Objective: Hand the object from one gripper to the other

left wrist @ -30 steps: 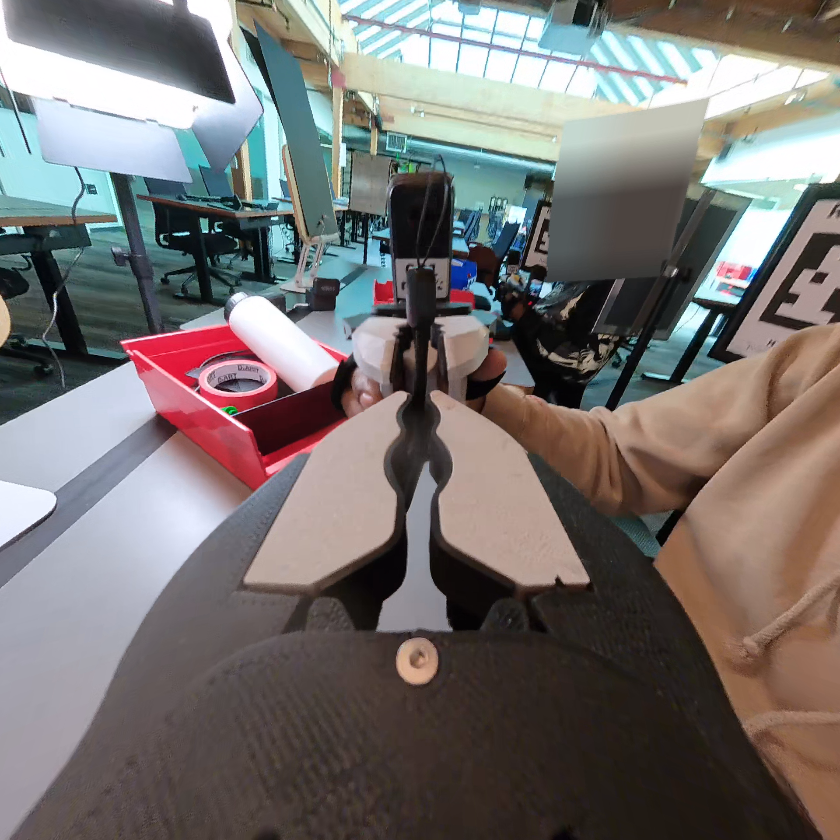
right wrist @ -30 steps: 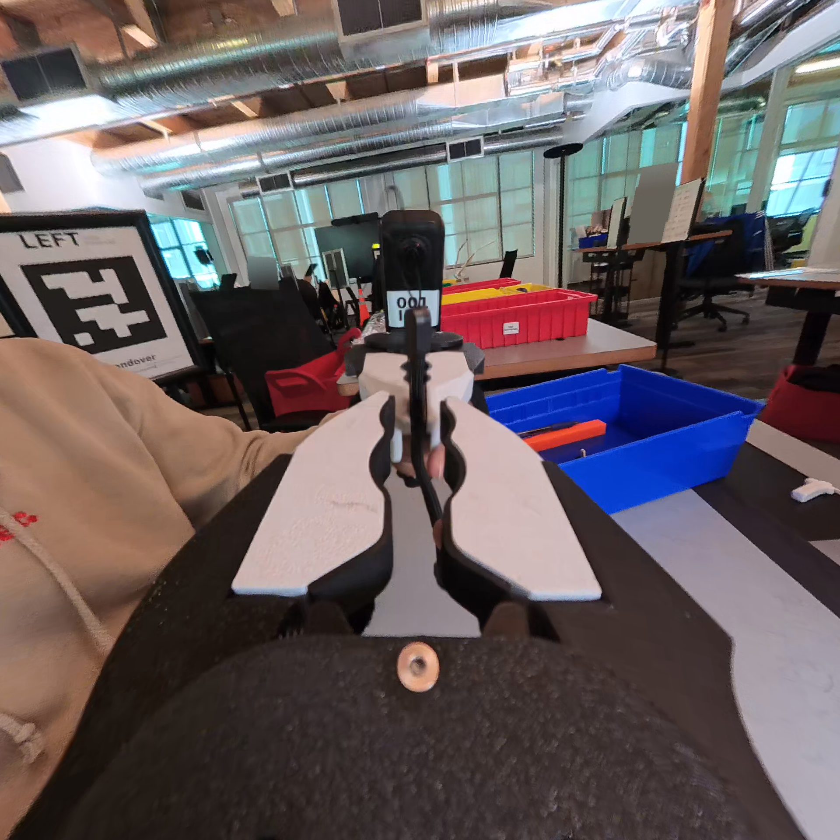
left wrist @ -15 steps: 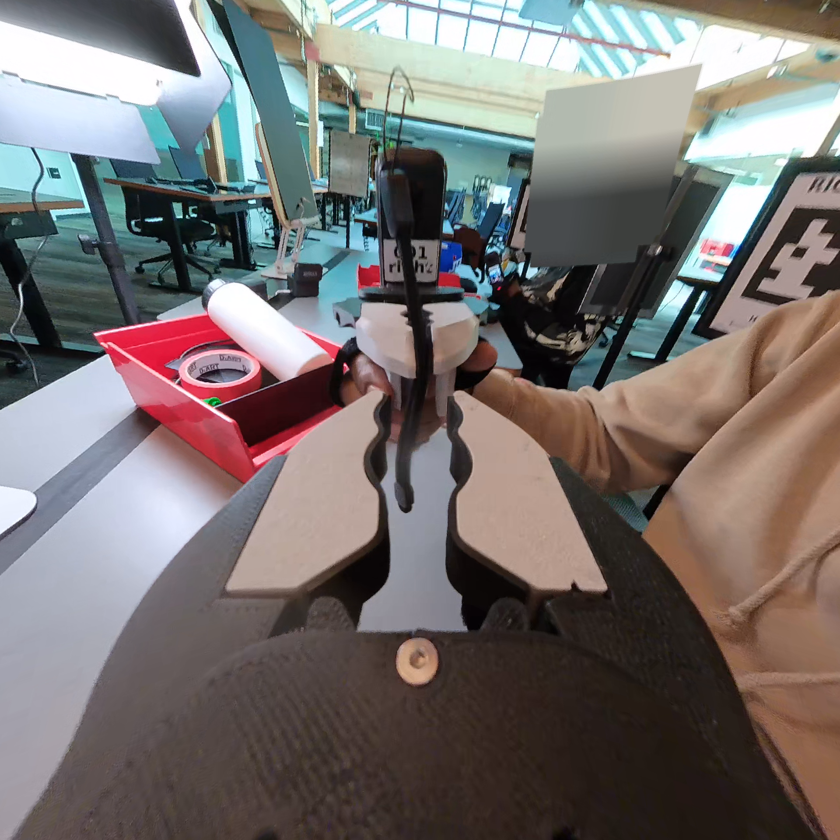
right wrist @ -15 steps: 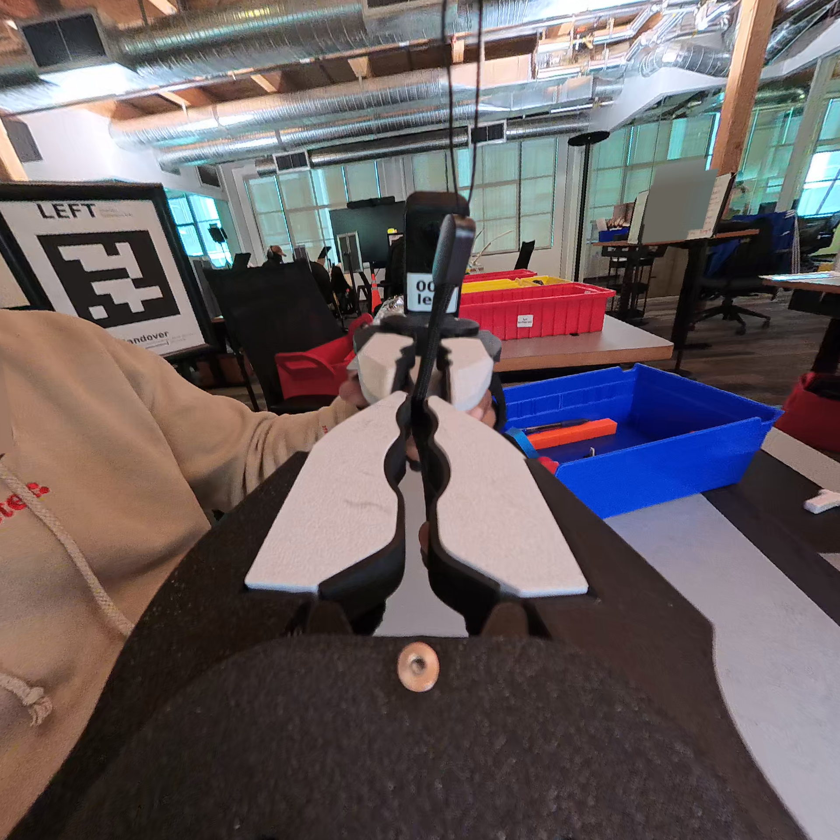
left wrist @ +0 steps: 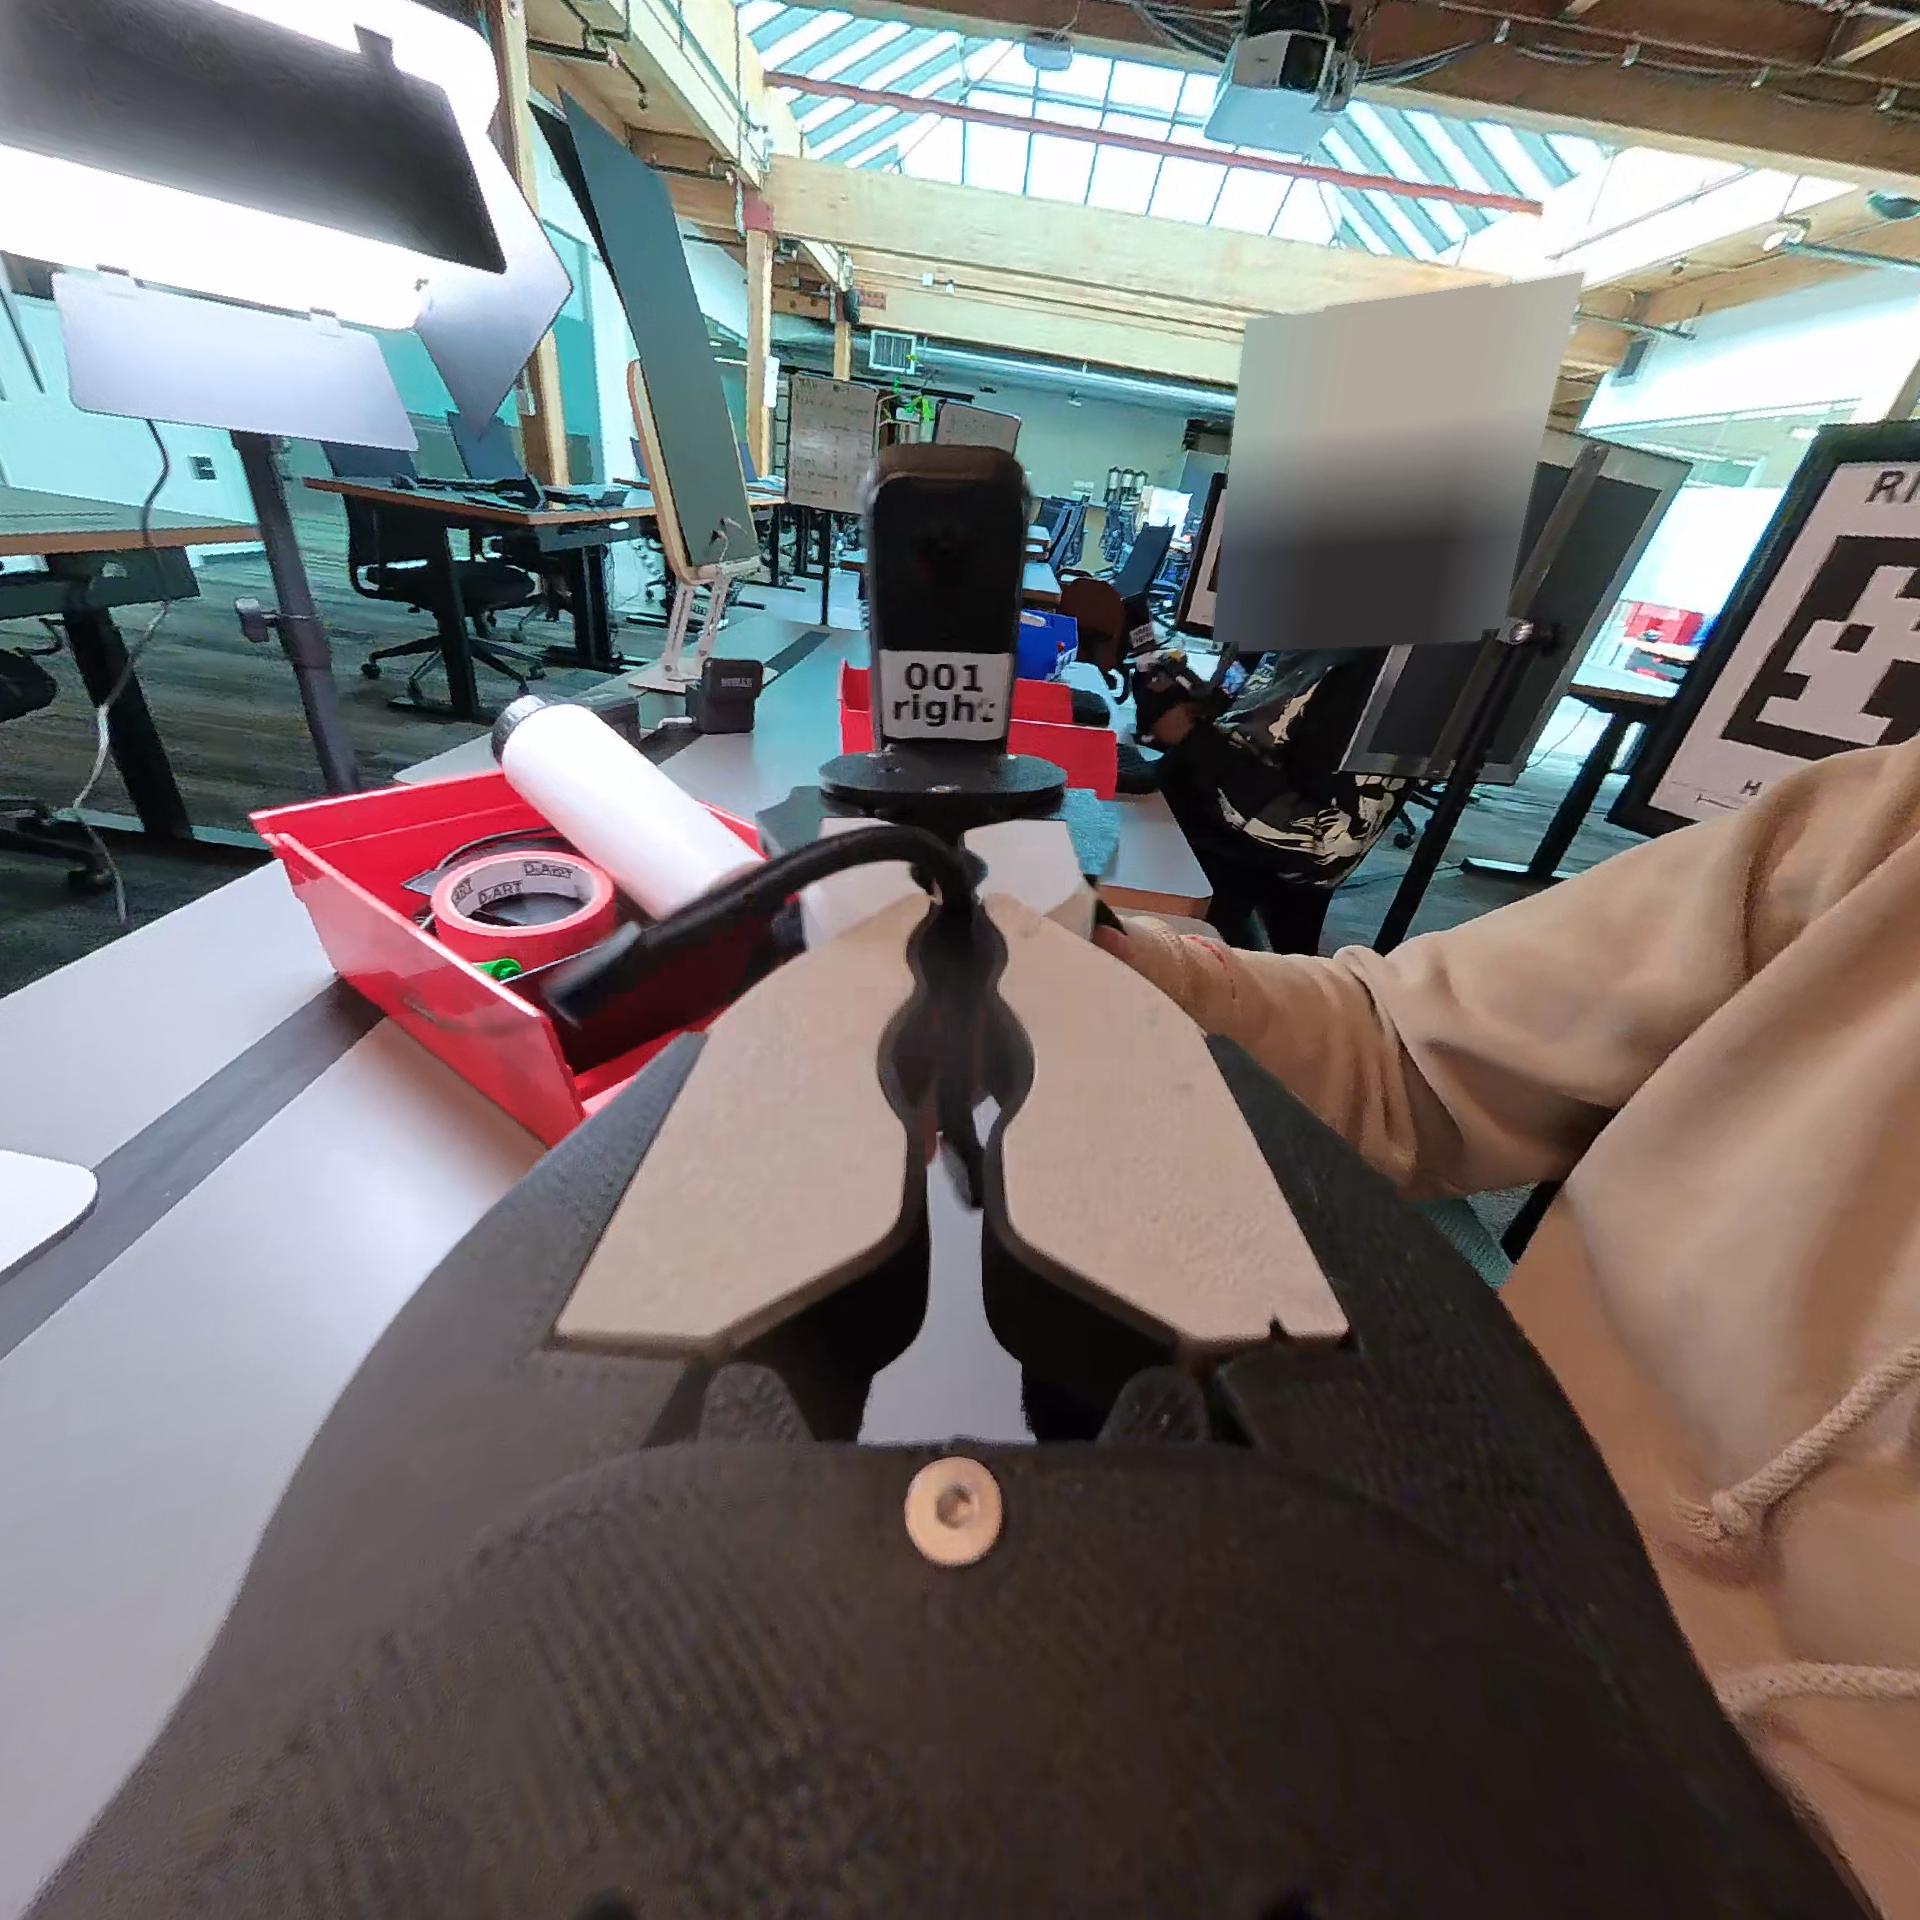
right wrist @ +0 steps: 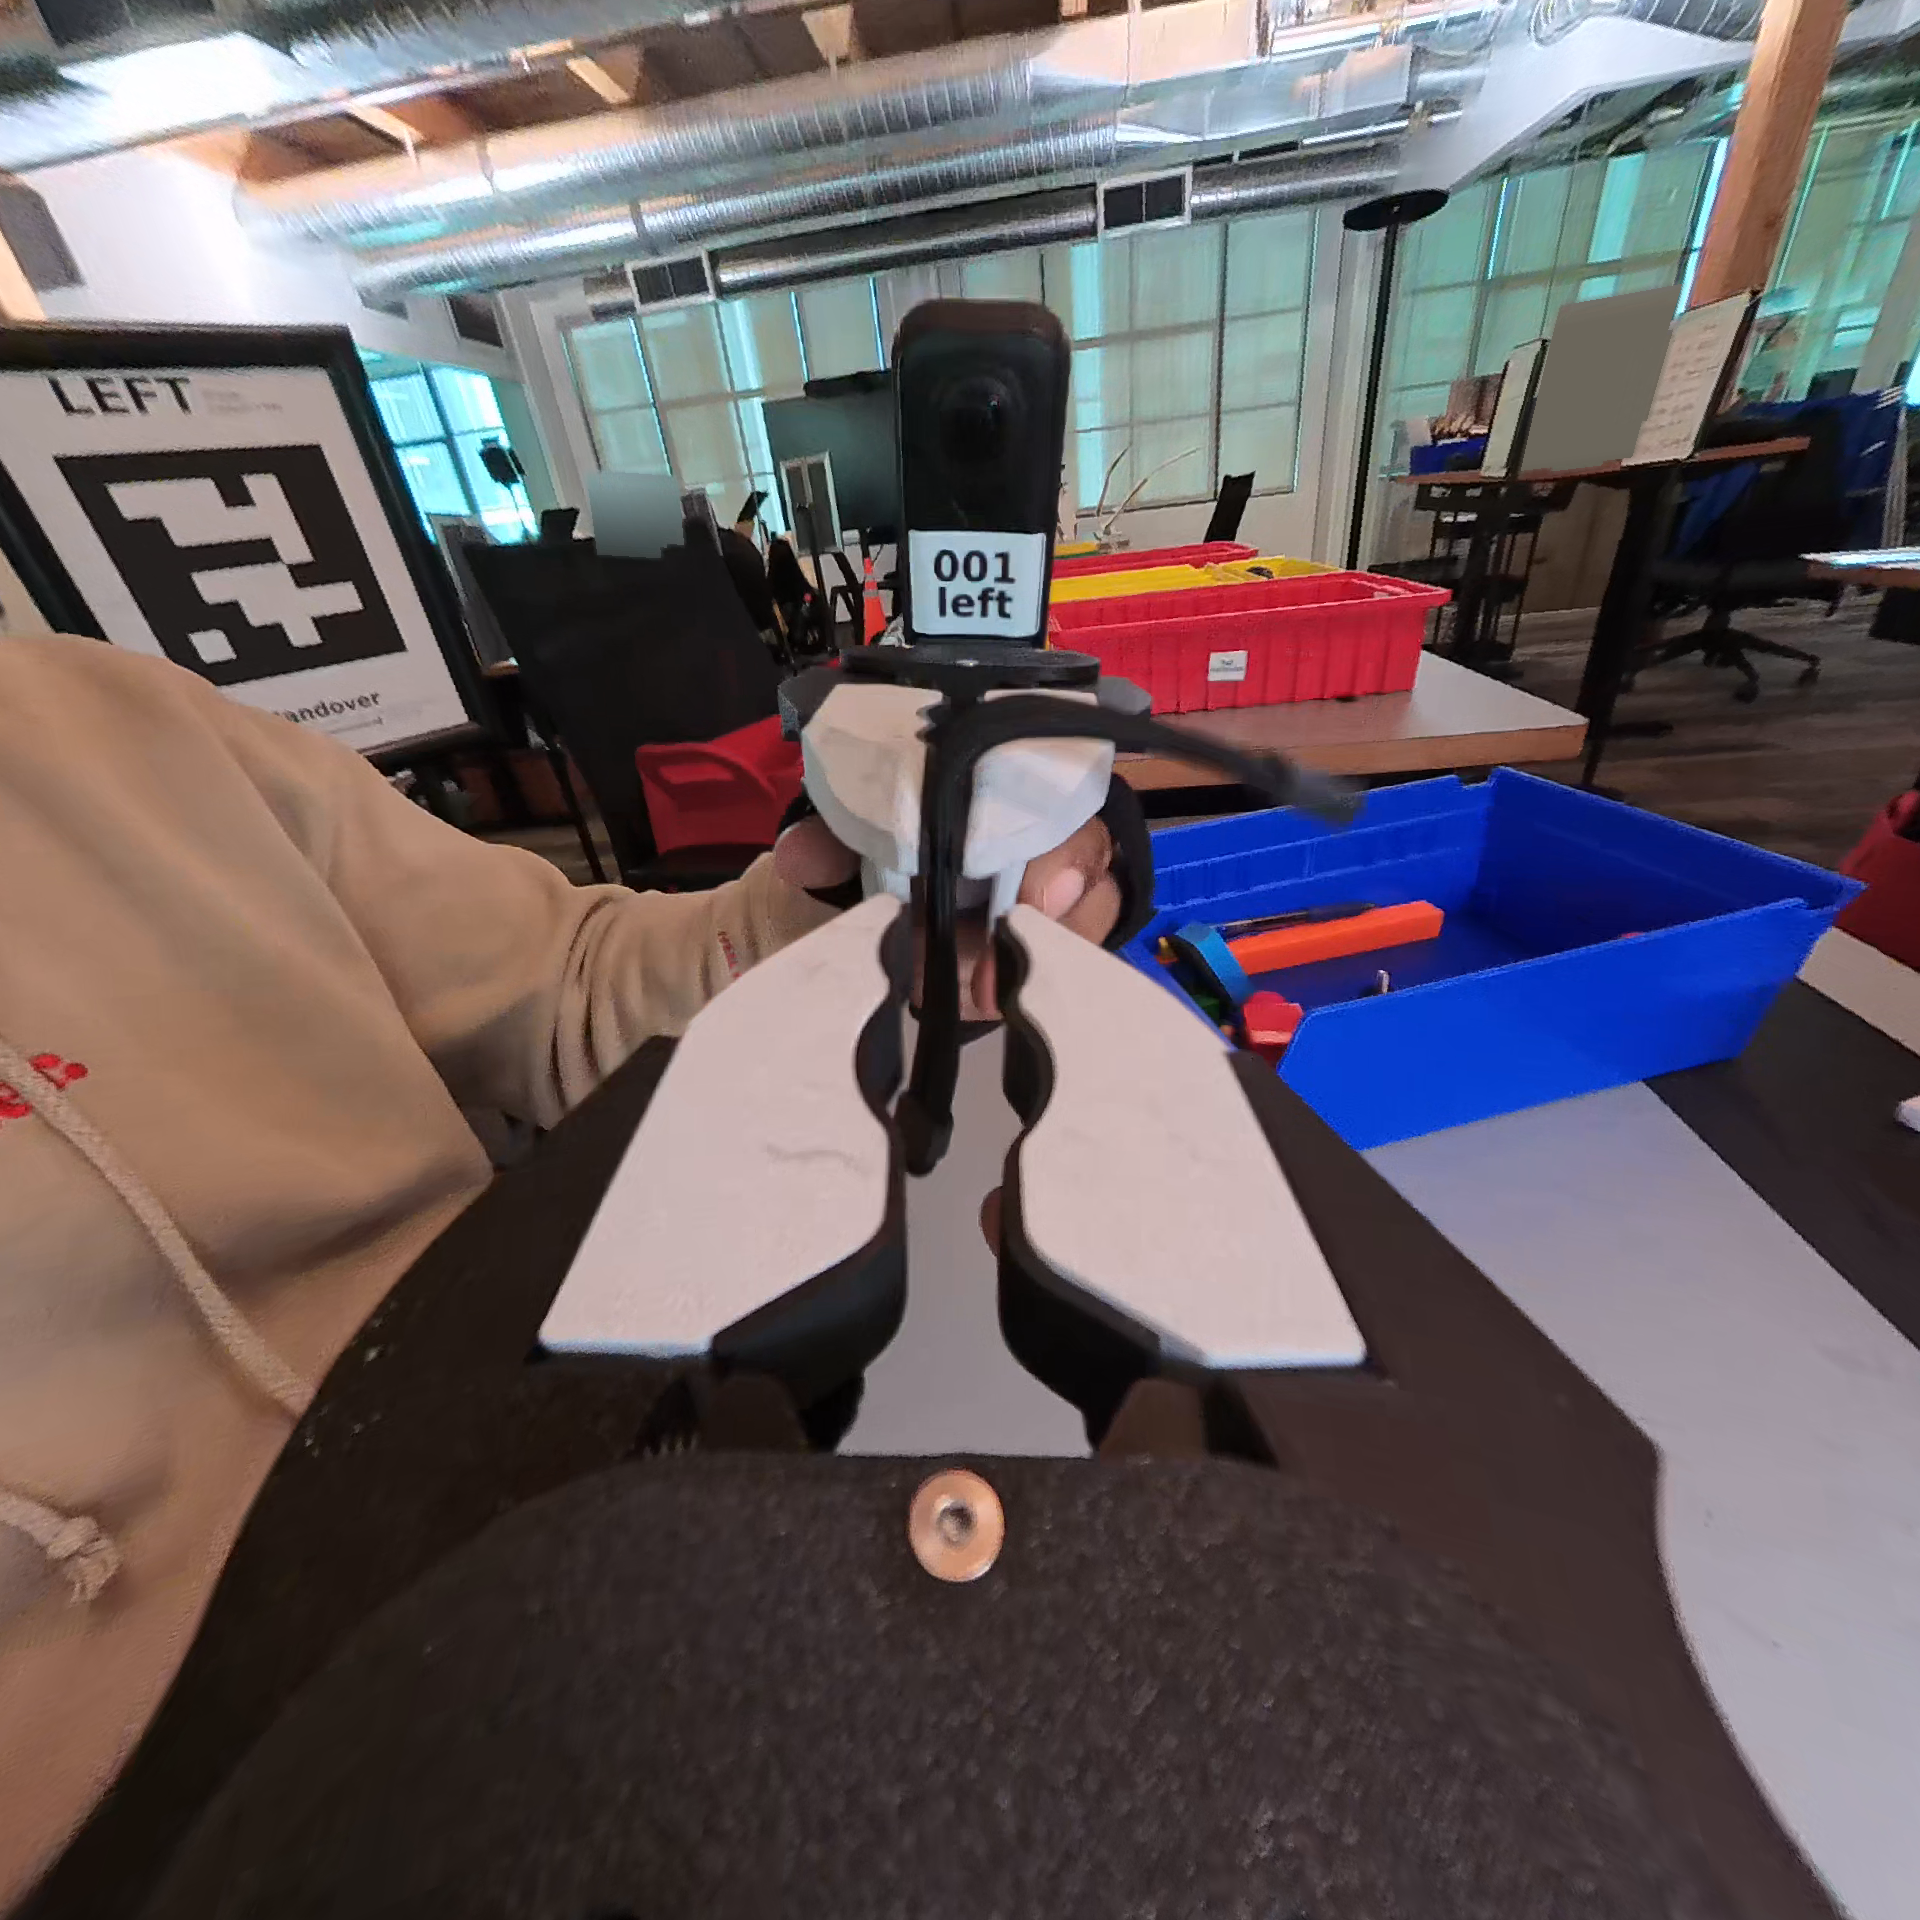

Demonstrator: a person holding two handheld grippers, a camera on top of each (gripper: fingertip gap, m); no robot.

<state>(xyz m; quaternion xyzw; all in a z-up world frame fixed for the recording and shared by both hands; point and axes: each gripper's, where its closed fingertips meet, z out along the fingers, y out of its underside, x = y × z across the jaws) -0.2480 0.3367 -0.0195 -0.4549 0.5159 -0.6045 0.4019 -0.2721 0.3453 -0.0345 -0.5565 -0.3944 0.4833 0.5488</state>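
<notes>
The left gripper [left wrist: 951,971] pinches the black cable [left wrist: 727,904] between pressed-together jaws. The right gripper [right wrist: 951,987] stands spread around the same cable [right wrist: 935,935], not clamping it. The handover looks nearly done; only drawing apart seems left. Both hang above the table [left wrist: 208,1299], the red bin [left wrist: 436,997] left and the blue bin [right wrist: 1558,997] right, each near.

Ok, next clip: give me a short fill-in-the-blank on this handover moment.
1. The left tool is ___ on the black cable.
2. The right tool is ___, one finger on each side of the cable.
3. The bin holding the tape roll is ___.
Missing words: shut; open; red.
</notes>
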